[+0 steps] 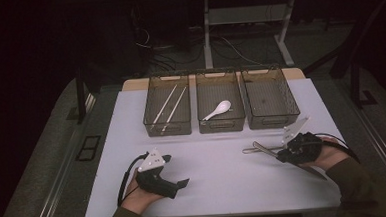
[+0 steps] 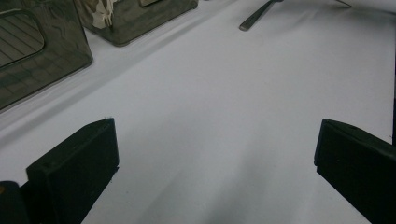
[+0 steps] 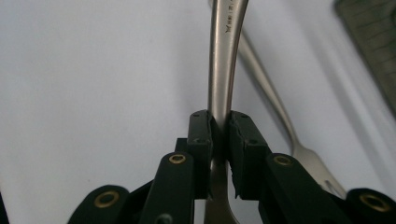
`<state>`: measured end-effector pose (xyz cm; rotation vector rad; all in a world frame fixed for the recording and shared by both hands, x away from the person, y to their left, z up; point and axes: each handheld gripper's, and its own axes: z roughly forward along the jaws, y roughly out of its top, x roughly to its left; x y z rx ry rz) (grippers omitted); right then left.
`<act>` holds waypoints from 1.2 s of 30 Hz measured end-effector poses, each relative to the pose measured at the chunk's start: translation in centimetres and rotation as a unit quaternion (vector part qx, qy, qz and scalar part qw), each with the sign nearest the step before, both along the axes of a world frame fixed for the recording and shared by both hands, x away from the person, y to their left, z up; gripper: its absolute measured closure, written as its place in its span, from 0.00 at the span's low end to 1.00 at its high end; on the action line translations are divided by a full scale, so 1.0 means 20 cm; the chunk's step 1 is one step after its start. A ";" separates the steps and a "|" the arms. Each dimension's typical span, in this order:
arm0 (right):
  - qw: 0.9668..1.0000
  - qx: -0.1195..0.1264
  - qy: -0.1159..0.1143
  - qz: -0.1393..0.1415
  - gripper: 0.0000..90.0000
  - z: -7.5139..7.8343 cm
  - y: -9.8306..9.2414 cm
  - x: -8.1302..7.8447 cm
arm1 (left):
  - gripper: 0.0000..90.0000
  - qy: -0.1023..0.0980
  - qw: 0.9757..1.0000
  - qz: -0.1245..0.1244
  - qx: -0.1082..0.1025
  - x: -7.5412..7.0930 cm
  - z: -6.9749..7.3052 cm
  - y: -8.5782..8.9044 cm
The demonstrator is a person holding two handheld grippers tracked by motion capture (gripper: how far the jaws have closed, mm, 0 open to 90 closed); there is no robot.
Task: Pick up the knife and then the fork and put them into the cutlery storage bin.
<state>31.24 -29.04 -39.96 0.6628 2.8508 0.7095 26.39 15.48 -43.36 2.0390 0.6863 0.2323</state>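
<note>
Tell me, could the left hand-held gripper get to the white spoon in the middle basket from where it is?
Probably yes. The left hand-held gripper is open and holds nothing, the table between it and the middle basket is bare, and the white spoon lies alone in that open-topped basket.

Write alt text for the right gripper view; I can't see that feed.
The right hand-held gripper is shut on the neck of a steel fork, whose handle runs up and away. A second fork lies on the white table just to its right, with a bin at the top right corner.
</note>
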 end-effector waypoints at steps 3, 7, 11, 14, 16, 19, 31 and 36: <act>0.999 0.032 -0.010 -0.015 0.88 0.03 -0.03 0.00 | 0.00 0.000 1.000 -0.003 0.007 0.00 -0.01 0.00; 0.997 0.064 -0.021 -0.039 0.88 0.06 -0.07 0.00 | 0.00 0.000 1.000 -0.007 0.008 0.00 -0.01 0.00; 0.993 0.101 -0.033 -0.059 0.88 0.09 -0.10 0.00 | 0.00 -0.004 1.000 -0.010 0.003 0.00 0.00 0.00; 0.988 0.125 -0.044 -0.081 0.88 0.12 -0.12 0.00 | 0.00 -0.004 1.000 -0.009 0.000 0.00 0.00 0.01; 0.984 0.141 -0.051 -0.098 0.88 0.13 -0.14 0.01 | 0.00 -0.005 1.000 -0.009 0.000 0.00 0.00 0.02; 0.977 0.169 -0.064 -0.116 0.88 0.16 -0.17 0.00 | 0.00 -0.006 1.000 -0.010 0.000 0.00 0.00 0.02; 0.949 0.237 -0.117 -0.173 0.88 0.33 -0.23 0.09 | 0.00 -0.010 1.000 -0.013 -0.002 -0.01 0.01 0.02; 0.939 0.247 -0.144 -0.192 0.88 0.43 -0.24 0.17 | 0.00 -0.007 1.000 -0.011 -0.002 -0.01 0.00 0.01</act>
